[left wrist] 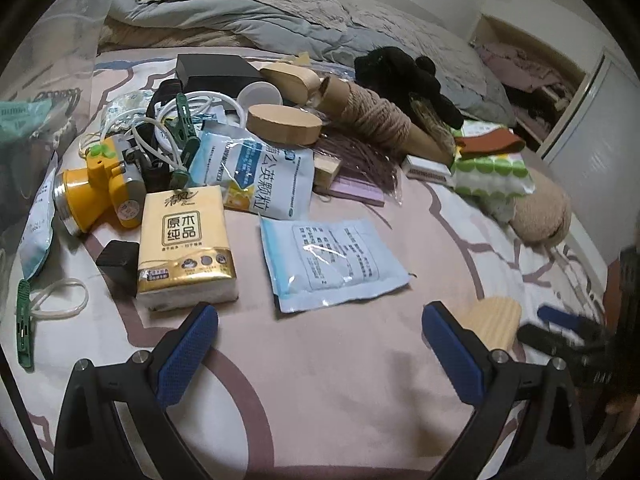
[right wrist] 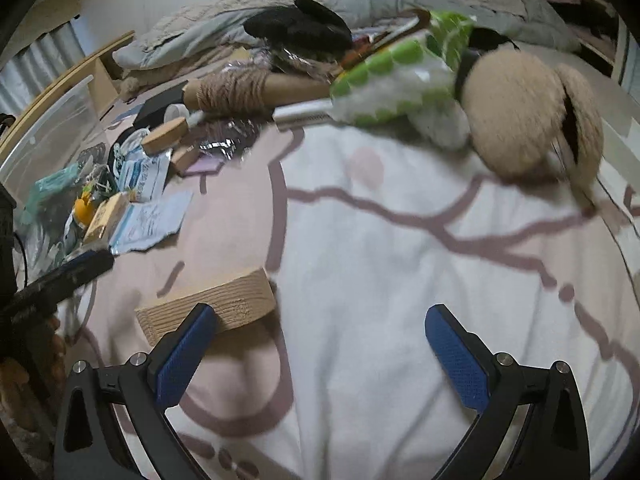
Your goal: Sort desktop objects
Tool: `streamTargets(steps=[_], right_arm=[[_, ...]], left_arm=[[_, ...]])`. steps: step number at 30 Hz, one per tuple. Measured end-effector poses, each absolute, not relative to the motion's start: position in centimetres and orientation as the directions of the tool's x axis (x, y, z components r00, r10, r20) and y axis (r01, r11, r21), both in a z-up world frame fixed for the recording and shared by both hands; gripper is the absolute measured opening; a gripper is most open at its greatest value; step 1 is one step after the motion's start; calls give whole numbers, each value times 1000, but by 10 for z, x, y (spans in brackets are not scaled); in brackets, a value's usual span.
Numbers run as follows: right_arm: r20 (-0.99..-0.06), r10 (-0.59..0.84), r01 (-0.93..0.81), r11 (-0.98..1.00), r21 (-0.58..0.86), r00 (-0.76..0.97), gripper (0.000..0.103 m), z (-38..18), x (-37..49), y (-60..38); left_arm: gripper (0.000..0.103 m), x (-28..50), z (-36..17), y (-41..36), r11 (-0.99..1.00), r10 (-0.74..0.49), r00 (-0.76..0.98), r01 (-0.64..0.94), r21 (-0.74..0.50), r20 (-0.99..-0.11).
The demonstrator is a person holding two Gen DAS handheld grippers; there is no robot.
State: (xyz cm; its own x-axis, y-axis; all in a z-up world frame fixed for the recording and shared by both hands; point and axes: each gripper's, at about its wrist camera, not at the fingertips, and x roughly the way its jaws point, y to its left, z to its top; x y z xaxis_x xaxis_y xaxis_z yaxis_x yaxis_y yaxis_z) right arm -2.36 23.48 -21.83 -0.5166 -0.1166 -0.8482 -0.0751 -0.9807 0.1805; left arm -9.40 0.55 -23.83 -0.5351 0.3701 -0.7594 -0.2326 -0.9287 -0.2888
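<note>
Dim indoor light, fisheye-warped edges, right wrist view motion-blurred

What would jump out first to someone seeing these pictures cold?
Probably the jumbled heap of odds and ends on the patterned bedsheet, with the yellow headlamp at its left edge and the golden tissue pack just in front. Next, the fluffy beige earmuffs at the far right, and the pale wooden block lying alone near the open right gripper.

tissue pack (left wrist: 185,245) reading 原木纯品, sachet (left wrist: 267,172) reading 蒲公英颗粒
</note>
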Motion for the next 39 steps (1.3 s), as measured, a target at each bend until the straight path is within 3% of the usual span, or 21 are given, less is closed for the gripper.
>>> streamTargets(steps=[10, 15, 18, 20, 21, 23, 28, 39], right_arm=[[-763, -168, -38, -969, 244, -625, 103, -202, -19, 235], [-746, -239, 18, -956, 292, -622, 103, -207, -28, 224], [-757, -251, 62, -961, 270, -603, 103, -212, -32, 210], [-767, -251, 84, -964, 251, -590, 103, -215, -33, 202], [-773, -250, 94, -966, 241, -583, 103, -217, -34, 198], [-787, -238, 104, -970, 218, -570, 103, -222, -35, 193], [-790, -242, 102, -969, 224, -564, 103, -227, -37, 193], [-781, -249, 91, -966, 241, -574, 103, -231, -34, 195]], left_arm=[[101, -111, -248, -15, -864, 481, -516, -144, -482, -709], [83, -116, -252, -18, -854, 484, -529, -110, -509, -697], [64, -116, -253, -19, -824, 529, -520, -127, -552, -670], [43, -118, -255, -18, -798, 566, -503, -135, -588, -653], [38, -118, -256, -17, -787, 581, -490, -134, -602, -650], [10, -119, -261, -14, -786, 583, -469, -119, -606, -664], [7, -112, -254, -21, -770, 597, -478, -114, -628, -645], [4, -78, -190, -42, -811, 546, -622, -223, -542, -561]])
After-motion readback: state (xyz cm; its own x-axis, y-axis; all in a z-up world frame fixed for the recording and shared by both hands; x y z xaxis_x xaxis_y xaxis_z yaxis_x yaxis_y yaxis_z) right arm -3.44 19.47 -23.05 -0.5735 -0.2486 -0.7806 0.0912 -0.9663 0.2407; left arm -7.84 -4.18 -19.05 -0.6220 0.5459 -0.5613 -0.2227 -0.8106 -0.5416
